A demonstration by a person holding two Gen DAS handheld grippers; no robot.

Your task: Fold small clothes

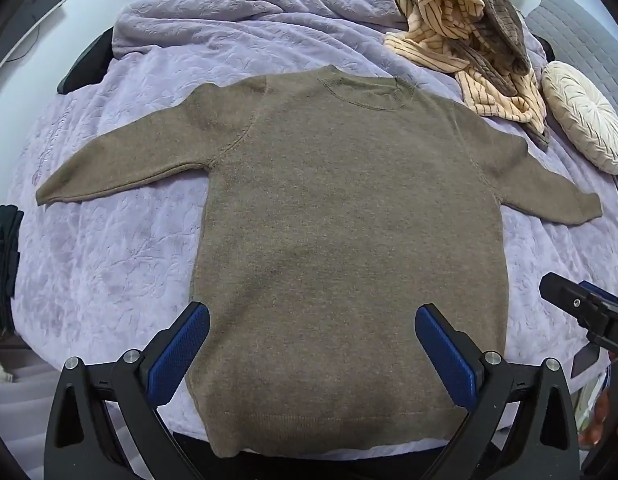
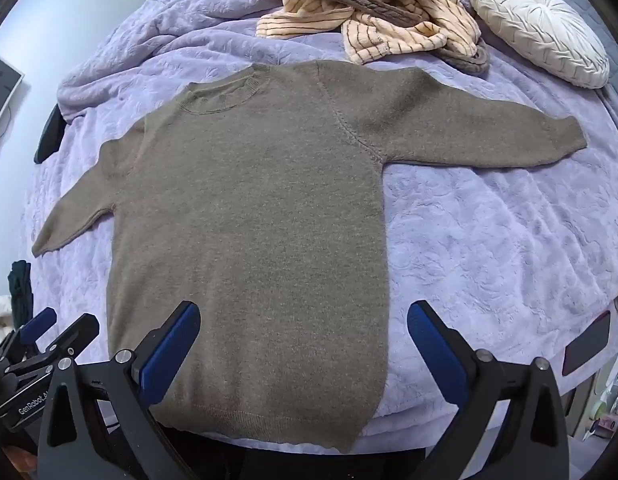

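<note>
Broadly, a lavender quilted bedspread (image 1: 109,264) carries a brown knit sweater (image 1: 349,240) spread flat at the near edge, sleeves out to both sides, collar toward the far edge. Striped tan clothes (image 1: 469,40) lie heaped at the far right corner beside a round cream cushion (image 1: 585,116). Left gripper (image 1: 312,350) and right gripper (image 2: 303,344) both hover over the hem, fingers wide and holding nothing.

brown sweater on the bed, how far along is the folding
Done: the brown sweater lies spread flat on the purple bedspread, both sleeves out to the sides. In hand: nothing; the left gripper and right gripper are open above its hem. Left: every fold, and the striped clothes heaped behind it.
</note>
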